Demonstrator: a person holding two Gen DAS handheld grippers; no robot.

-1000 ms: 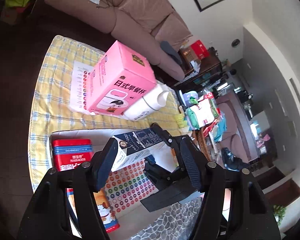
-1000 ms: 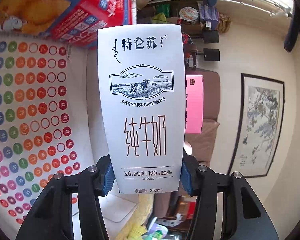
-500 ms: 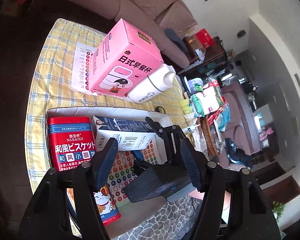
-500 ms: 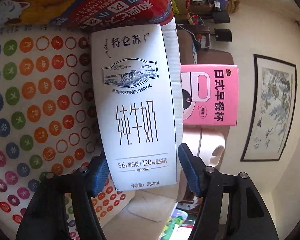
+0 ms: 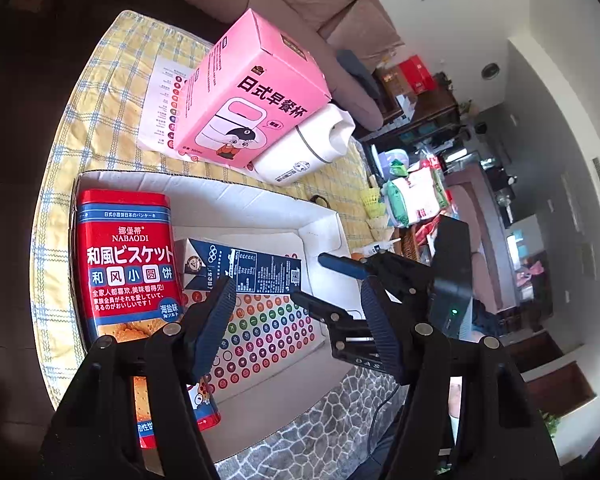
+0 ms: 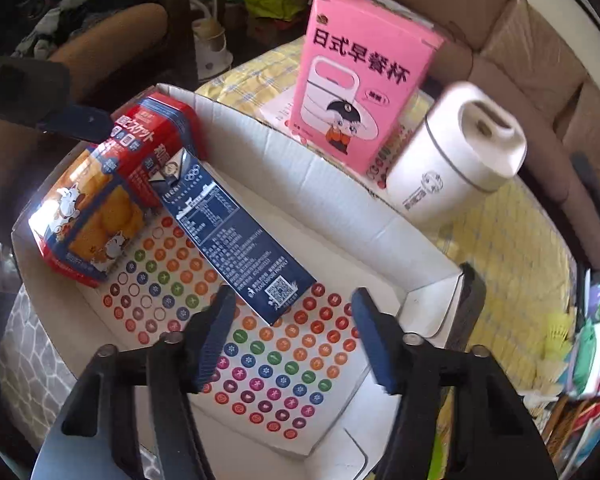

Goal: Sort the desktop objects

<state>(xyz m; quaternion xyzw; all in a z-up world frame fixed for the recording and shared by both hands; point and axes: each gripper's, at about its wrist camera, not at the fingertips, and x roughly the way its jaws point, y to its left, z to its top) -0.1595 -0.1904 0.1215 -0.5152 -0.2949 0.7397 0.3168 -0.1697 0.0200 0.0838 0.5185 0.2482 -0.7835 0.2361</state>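
Observation:
A blue and white milk carton [image 5: 244,268] lies flat in the white cardboard box [image 5: 220,196], next to a red biscuit tin [image 5: 126,264]. In the right wrist view the carton [image 6: 236,240] lies beside the tin [image 6: 112,196], just beyond my right gripper [image 6: 294,336], which is open and empty above the box floor. My left gripper [image 5: 296,320] is open and empty above the box's near side. The right gripper also shows in the left wrist view [image 5: 320,280], at the carton's right end.
A dotted sticker sheet [image 6: 260,356] covers the box floor. A pink carton [image 5: 252,100] and a white jug [image 5: 304,148] stand behind the box on the yellow checked cloth [image 5: 100,120]. A sofa [image 5: 284,12] is behind the table. Shelves with clutter [image 5: 412,196] are on the right.
My right gripper has let go of the milk carton, which now lies flat in the box by the tin. The right gripper has opened and pulled back. My left gripper has risen a little.

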